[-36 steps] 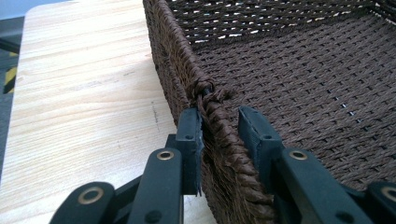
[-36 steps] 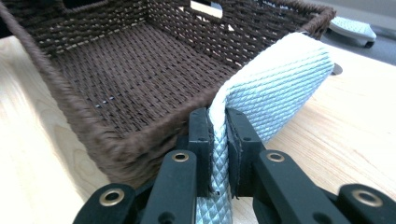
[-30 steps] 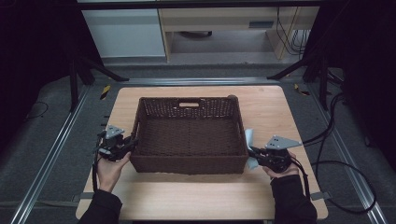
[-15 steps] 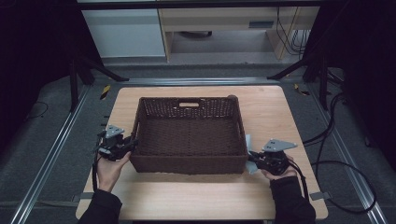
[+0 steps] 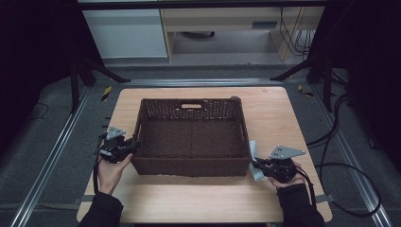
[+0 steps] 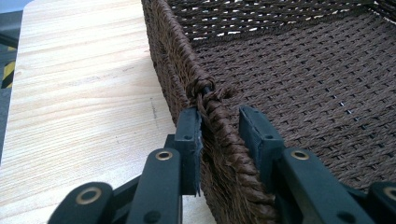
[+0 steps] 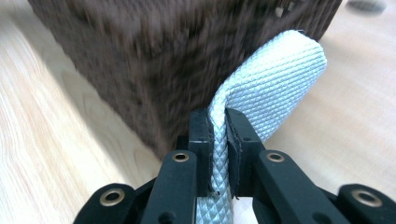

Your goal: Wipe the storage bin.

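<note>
Basket point(image 5: 191, 137): brown wicker, nothing inside, on wooden surface point(image 5: 283, 118).
Left claw point(image 6: 219, 135): straddles basket's rim, jaws slightly apart.
Right claw point(image 7: 218, 135): pinches grey woven strap point(image 7: 275, 88) beside basket.

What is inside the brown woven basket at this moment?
The basket holds nothing visible: the high view shows its bare woven floor. The strip just behind its near wall is hidden. The left claw straddles its rim; the right claw pinches a grey woven strap outside.
</note>
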Demonstrator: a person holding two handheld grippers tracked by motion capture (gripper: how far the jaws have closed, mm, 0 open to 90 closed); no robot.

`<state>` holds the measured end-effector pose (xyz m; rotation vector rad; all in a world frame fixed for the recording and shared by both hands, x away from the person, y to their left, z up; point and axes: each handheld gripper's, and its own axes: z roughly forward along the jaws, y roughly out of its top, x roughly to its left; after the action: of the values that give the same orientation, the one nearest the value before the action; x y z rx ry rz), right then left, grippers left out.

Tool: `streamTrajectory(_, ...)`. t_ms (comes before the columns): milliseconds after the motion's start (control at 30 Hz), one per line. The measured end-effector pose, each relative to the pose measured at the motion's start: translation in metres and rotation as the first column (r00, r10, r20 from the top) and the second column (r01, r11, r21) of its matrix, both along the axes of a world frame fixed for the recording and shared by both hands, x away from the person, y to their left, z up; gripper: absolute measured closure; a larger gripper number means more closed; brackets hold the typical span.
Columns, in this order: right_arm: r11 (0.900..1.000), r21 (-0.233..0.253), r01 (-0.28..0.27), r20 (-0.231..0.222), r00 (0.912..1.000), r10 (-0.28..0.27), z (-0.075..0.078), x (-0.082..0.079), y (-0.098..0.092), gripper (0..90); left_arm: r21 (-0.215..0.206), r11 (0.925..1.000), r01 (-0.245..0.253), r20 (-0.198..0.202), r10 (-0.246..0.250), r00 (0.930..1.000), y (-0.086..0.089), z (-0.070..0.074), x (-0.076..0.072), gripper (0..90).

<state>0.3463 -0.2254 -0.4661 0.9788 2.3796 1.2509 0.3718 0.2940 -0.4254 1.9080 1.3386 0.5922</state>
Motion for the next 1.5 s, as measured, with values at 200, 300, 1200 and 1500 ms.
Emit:
streamTrajectory(200, 0.999, -0.051, -0.016, -0.070, 0.9975, 0.013, -0.017, 0.001, 0.003, 82.2, 0.003, 1.0000, -0.001, 0.000, 0.001, 1.0000, 0.000, 0.000, 0.000, 68.8)
streamTrajectory(300, 1.000, -0.023, -0.020, -0.030, 0.9994, 0.020, -0.007, -0.002, 0.003, 82.2, 0.003, 1.0000, -0.001, -0.002, 0.001, 1.0000, 0.000, 0.000, 0.000, 68.7)
streamTrajectory(1200, 1.000, -0.009, -0.023, -0.043, 0.9988, 0.023, -0.008, -0.005, -0.001, 82.1, 0.000, 1.0000, -0.006, -0.014, 0.006, 0.9999, -0.001, 0.000, 0.000, 69.0)
streamTrajectory(1500, 0.997, 0.072, -0.031, 0.113, 0.9933, 0.023, 0.030, -0.024, -0.004, 82.3, 0.004, 1.0000, -0.006, -0.014, 0.006, 0.9999, -0.001, 0.000, 0.000, 69.1)
